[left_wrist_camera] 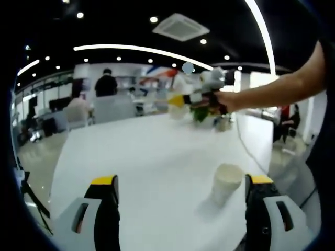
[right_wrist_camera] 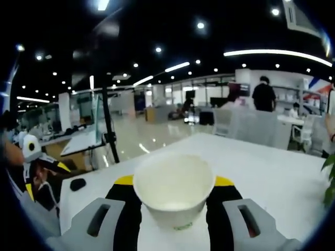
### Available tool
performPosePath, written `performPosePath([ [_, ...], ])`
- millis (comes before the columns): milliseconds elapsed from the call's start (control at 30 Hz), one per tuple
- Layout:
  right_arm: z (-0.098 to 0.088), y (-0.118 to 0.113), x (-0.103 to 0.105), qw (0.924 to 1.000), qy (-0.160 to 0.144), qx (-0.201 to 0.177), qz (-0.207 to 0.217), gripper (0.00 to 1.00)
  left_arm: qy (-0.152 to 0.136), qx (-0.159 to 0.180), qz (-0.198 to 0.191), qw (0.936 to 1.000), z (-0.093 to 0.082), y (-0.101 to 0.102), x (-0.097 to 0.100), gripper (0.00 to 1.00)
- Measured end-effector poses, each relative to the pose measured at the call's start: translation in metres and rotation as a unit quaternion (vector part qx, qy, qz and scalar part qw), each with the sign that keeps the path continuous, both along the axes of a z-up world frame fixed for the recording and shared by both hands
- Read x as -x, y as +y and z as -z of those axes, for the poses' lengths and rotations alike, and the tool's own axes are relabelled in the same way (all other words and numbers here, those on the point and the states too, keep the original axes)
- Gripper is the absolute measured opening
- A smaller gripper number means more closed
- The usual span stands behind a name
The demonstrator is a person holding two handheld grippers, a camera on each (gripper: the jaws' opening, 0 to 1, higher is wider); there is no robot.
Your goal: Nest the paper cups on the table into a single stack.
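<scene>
1. Right hand-held gripper (right_wrist_camera: 172,196): grey body, black jaws with yellow tips. Clenched on a white paper cup (right_wrist_camera: 174,193), upright, mouth open, pinched at its sides. In the left gripper view the same tool (left_wrist_camera: 201,97) appears at the end of a person's bare forearm (left_wrist_camera: 277,86), raised well above the tabletop; whatever it holds is too blurred there to make out.

2. Left hand-held gripper (left_wrist_camera: 180,185): same make. Released, jaws spread wide, nothing between them, hanging over the tabletop.

3. Second white paper cup (left_wrist_camera: 226,183): stands mouth up on the white tabletop (left_wrist_camera: 152,151), inside the spread of the left jaws and just beside the right-hand one; whether it touches that jaw cannot be told. This is the landmark for the entries below.

4. Small green potted plant (left_wrist_camera: 201,112): on the tabletop well beyond the standing cup, near the far edge.

5. Office background: chairs and a standing person in dark clothes (left_wrist_camera: 106,83), far beyond the standing cup; ceiling lights overhead.

6. Step in hand, as judged: one cup is lifted and the other waits, not yet nested. The next move calls for carrying the held cup over the standing cup, lining up base with mouth, lowering it straight in and then letting go; the left tool could steady the standing cup.
</scene>
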State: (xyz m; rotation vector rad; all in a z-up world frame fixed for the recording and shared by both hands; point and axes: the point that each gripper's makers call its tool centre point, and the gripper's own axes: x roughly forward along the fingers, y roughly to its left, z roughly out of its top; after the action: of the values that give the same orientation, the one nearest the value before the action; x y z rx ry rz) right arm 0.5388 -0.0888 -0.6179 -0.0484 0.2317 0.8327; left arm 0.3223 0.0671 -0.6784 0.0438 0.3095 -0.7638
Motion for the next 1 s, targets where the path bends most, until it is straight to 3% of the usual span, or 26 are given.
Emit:
performPosePath([
  [233, -0.002, 0.000, 0.017, 1.0000, 0.001, -0.006, -0.006, 0.45, 0.000, 0.006, -0.001, 1.0000, -0.001, -0.001, 0.005, 0.98],
  [600, -0.009, 0.006, 0.046, 0.9996, -0.002, -0.019, -0.023, 0.46, -0.006, -0.013, -0.002, 0.9999, 0.004, 0.002, 0.011, 0.98],
  [1000, -0.004, 0.011, 0.083, 0.9988, 0.004, -0.023, -0.044, 0.45, 0.000, -0.015, -0.006, 0.9999, 0.011, 0.001, 0.017, 0.98],
])
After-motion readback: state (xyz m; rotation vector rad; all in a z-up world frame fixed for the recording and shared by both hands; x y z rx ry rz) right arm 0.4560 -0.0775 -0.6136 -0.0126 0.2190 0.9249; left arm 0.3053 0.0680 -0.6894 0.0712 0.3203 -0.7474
